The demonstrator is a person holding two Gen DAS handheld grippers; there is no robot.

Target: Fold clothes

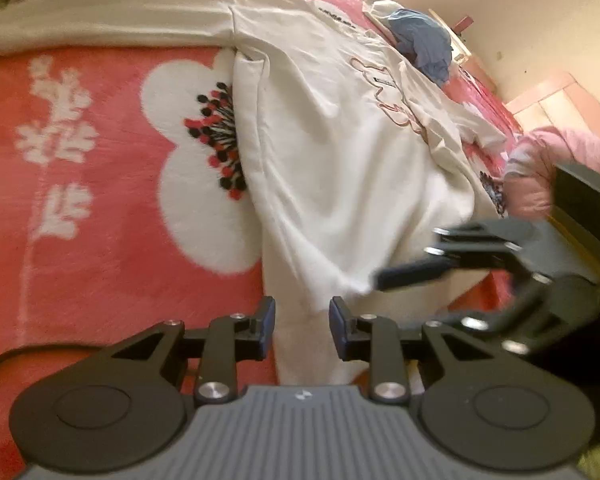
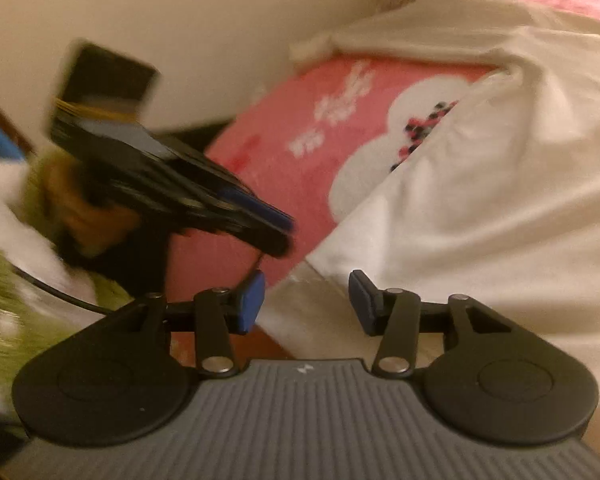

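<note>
Between the parted fingers of the left gripper (image 1: 302, 320) lies the hem of a white shirt (image 1: 340, 152), spread on a pink flowered blanket (image 1: 100, 200) that covers the bed. To their right, the right gripper (image 1: 404, 270) meets the same hem; blur hides any contact. From its own camera, the right gripper (image 2: 306, 300) has fingers apart over the shirt's (image 2: 500, 180) corner, clamping nothing.

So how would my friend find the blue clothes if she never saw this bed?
Start at the big pink blanket with white flowers that covers the bed. Follow the long white shirt lying across it to its far end, near the cream wall. There sits the blue garment, a small crumpled heap, and the only blue cloth on the bed, while everything around it is white or pink.
</note>
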